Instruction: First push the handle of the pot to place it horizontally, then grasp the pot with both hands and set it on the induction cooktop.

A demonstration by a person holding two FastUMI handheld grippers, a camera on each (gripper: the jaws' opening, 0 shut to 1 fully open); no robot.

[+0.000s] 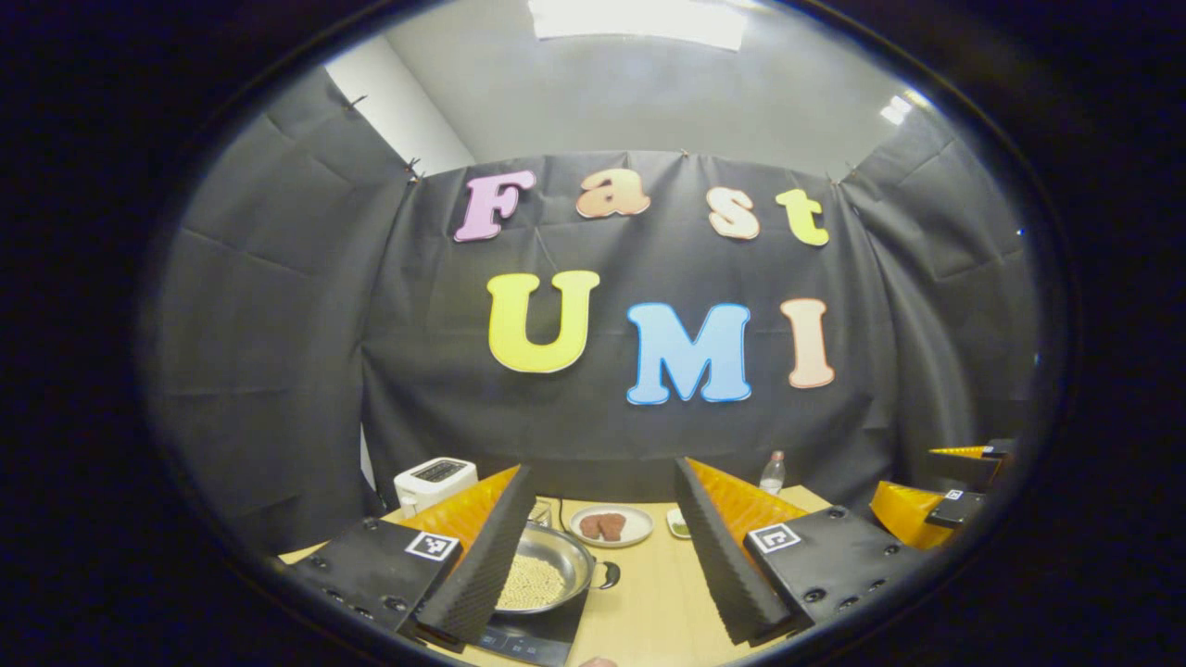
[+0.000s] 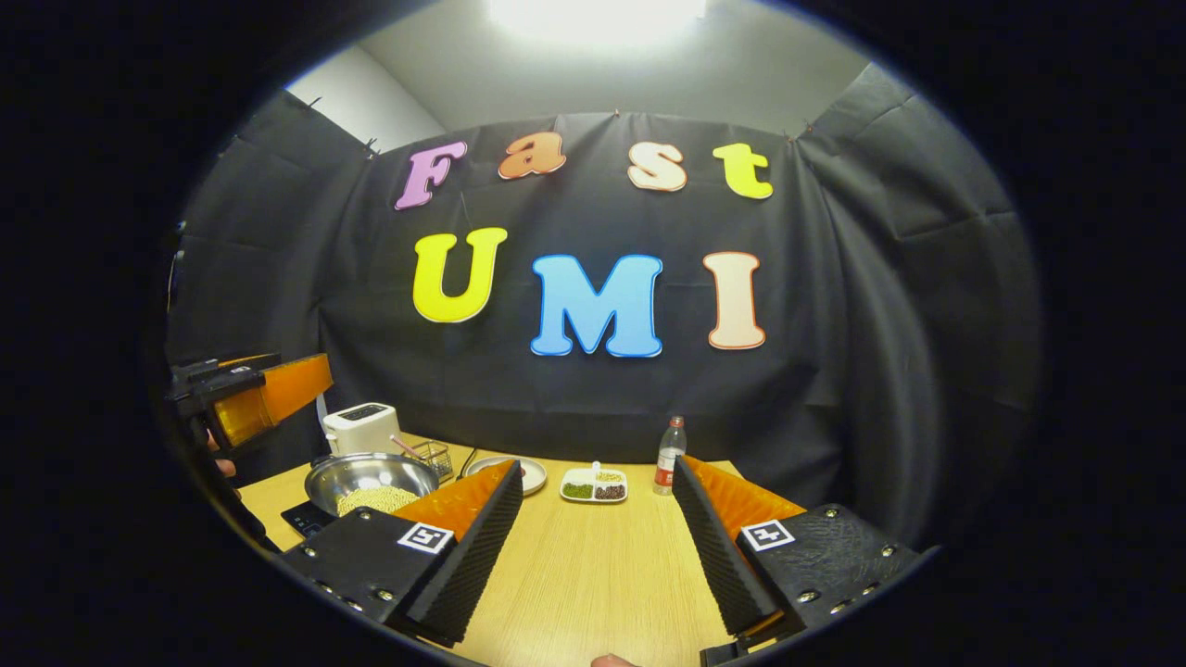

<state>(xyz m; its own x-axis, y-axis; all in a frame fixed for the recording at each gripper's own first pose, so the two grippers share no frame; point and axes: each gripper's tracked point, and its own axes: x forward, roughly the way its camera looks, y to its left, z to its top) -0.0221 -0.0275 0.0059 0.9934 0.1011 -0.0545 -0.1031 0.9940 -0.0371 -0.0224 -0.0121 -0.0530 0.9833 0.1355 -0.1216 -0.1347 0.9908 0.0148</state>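
The pot [image 1: 542, 576] of beans sits on the induction cooktop [image 1: 519, 639], at seven o'clock before the spread left claw [image 1: 602, 565], its handle [image 1: 607, 576] pointing toward three. The right claw [image 2: 593, 547], also spread, holds nothing and looks farther off.

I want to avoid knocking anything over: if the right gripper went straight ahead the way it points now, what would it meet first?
Probably the divided snack dish, which lies ahead between the open right gripper fingers, across bare table. Depth is hard to judge.
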